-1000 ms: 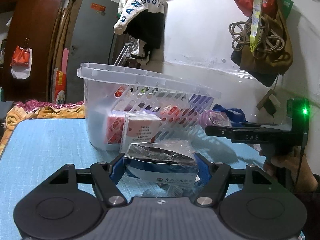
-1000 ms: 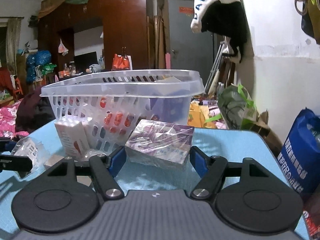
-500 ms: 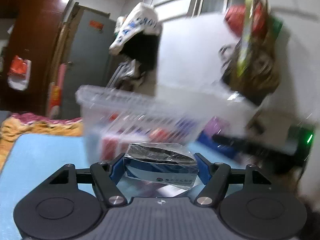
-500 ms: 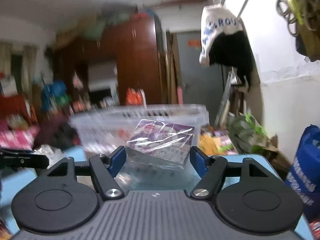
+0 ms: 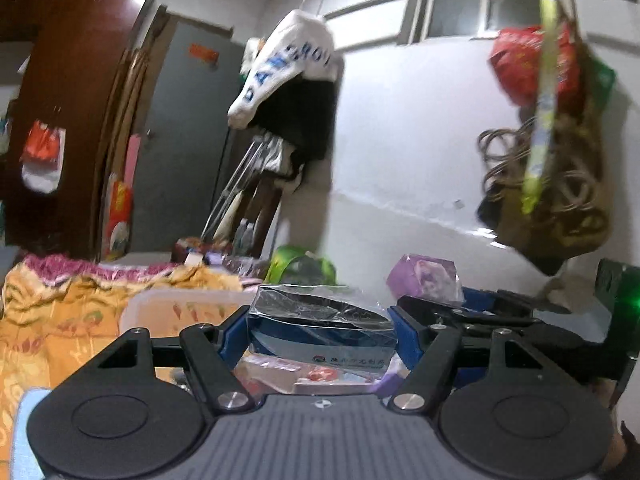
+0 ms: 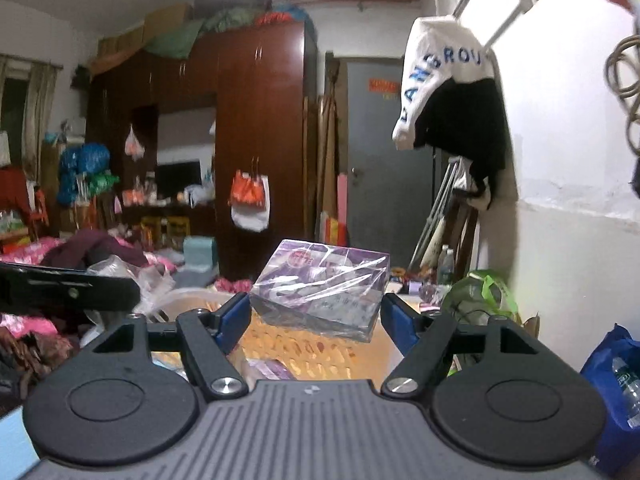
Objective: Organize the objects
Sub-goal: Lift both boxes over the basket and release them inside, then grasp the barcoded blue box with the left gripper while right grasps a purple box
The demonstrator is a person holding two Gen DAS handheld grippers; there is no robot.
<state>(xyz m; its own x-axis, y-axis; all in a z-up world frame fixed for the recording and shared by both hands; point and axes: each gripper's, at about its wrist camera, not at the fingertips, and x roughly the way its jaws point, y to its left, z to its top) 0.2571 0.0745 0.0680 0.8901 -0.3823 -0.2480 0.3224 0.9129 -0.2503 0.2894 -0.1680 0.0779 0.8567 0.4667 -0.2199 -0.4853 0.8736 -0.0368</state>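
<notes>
In the left wrist view my left gripper (image 5: 318, 330) is shut on a dark blue box (image 5: 320, 340) in clear wrap, held above the white plastic basket (image 5: 176, 300). Boxes lie in the basket below it. In the right wrist view my right gripper (image 6: 316, 314) carries a purple wrapped box (image 6: 320, 284) over the basket's rim (image 6: 192, 300). Its jaws are opening, and the box still sits between the blue pads. From the left wrist view the purple box (image 5: 424, 280) rides on the right gripper's fingers (image 5: 460, 314). A finger of the left gripper (image 6: 68, 292) shows at the left edge.
An orange patterned blanket (image 5: 60, 320) lies beyond the basket. A white wall (image 5: 400, 160) with hanging bags (image 5: 552, 160) and a jacket (image 5: 292, 92) stands to the right. A blue bag (image 6: 608, 380) sits low at the right, and a wardrobe (image 6: 260, 140) at the back.
Both grippers have risen with their boxes from table level to above the basket's rim. The basket, earlier in front at eye height, now lies below the fingers.
</notes>
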